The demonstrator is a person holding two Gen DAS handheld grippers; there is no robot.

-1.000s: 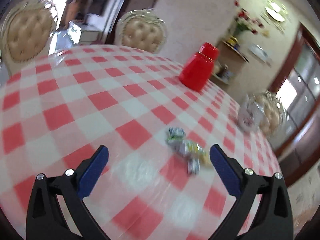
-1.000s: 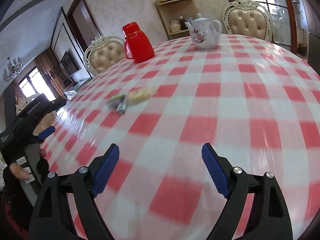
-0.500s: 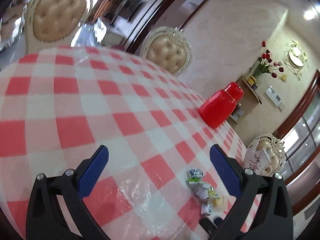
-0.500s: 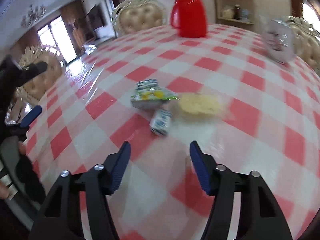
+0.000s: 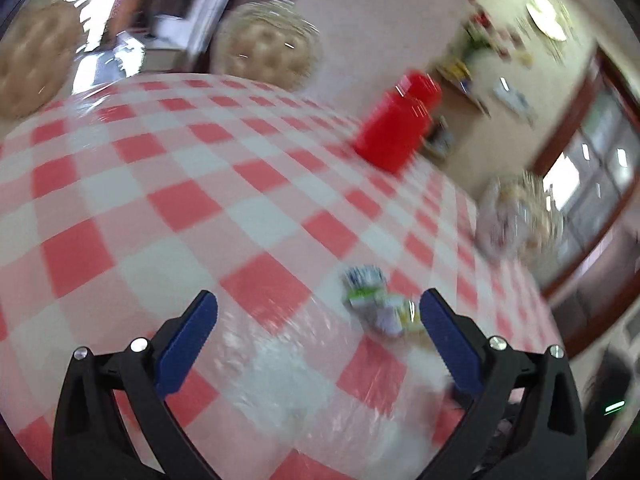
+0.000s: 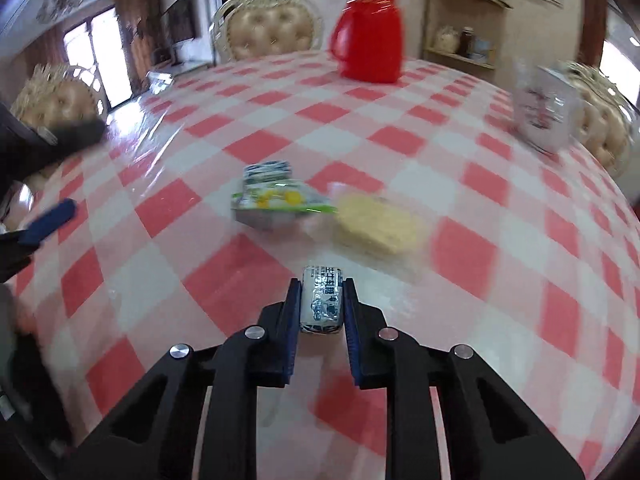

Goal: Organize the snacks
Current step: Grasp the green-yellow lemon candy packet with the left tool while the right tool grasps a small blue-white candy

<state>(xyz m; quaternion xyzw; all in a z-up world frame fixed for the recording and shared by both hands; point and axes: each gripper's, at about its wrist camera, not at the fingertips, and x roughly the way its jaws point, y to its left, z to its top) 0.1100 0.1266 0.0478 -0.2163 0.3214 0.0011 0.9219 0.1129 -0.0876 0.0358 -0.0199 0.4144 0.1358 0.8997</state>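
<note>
A small wrapped candy (image 6: 322,300) is gripped by the right tongs (image 6: 320,294); the left tongs (image 5: 318,314) are held open. Lifting and placing are called for next.

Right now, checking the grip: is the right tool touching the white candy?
Touching. The right wrist view shows the right tool shut on the white candy.

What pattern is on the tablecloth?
Red and white checks; the tablecloth shows best in the right wrist view.

Bright daylight, motion blur, fisheye warp
</note>
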